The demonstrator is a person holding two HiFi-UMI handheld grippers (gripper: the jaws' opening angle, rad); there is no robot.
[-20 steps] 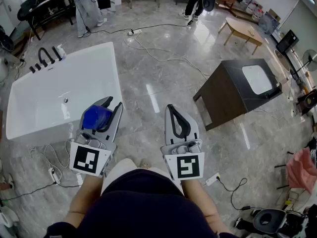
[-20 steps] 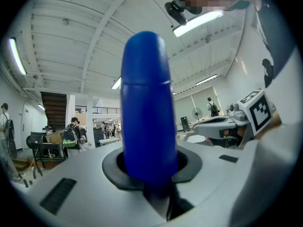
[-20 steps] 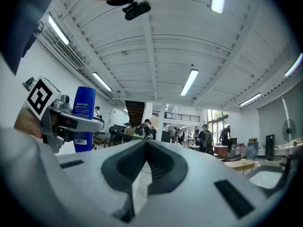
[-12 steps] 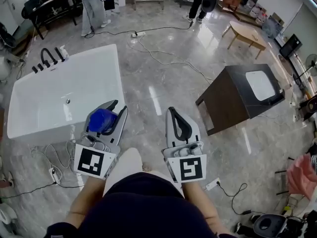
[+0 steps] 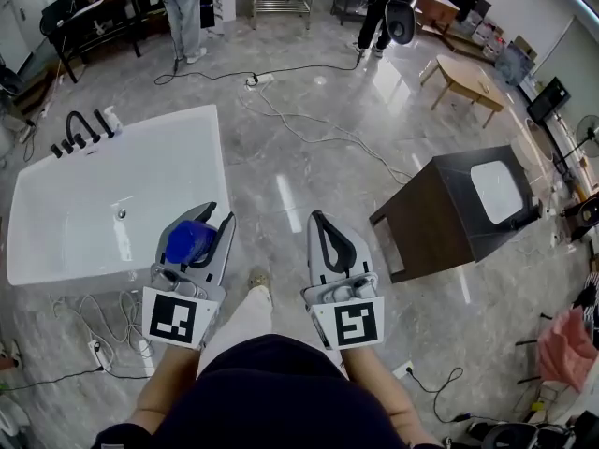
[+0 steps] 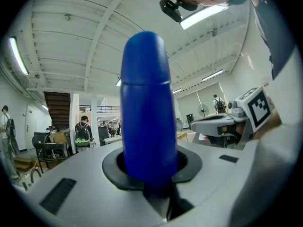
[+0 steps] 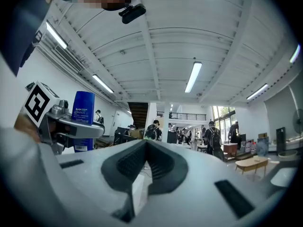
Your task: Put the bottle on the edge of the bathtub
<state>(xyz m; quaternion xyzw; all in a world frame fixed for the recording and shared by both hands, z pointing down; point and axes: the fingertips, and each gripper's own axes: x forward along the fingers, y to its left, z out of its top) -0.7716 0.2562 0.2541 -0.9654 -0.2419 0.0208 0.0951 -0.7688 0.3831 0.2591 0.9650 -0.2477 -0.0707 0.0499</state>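
The bottle (image 5: 190, 241) sits between the left gripper's (image 5: 217, 213) jaws, with the bathtub (image 5: 140, 176) just ahead and left of them. A cabinet (image 5: 440, 218) stands ahead and right of the right gripper's (image 5: 318, 219) jaws, well apart.

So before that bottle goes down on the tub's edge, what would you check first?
1. Grip: ok. The left hand-held gripper is closed on the blue bottle.
2. Bottle upright: ok.
3. Bathtub rim bare at the near side: ok; the taps sit at the far end.
4. Bottle over the rim: cannot tell; height is unclear from above.
5. Right hand-held gripper out of the way: ok, shut and empty.
6. Footing: not ok; cables lie beside the tub.
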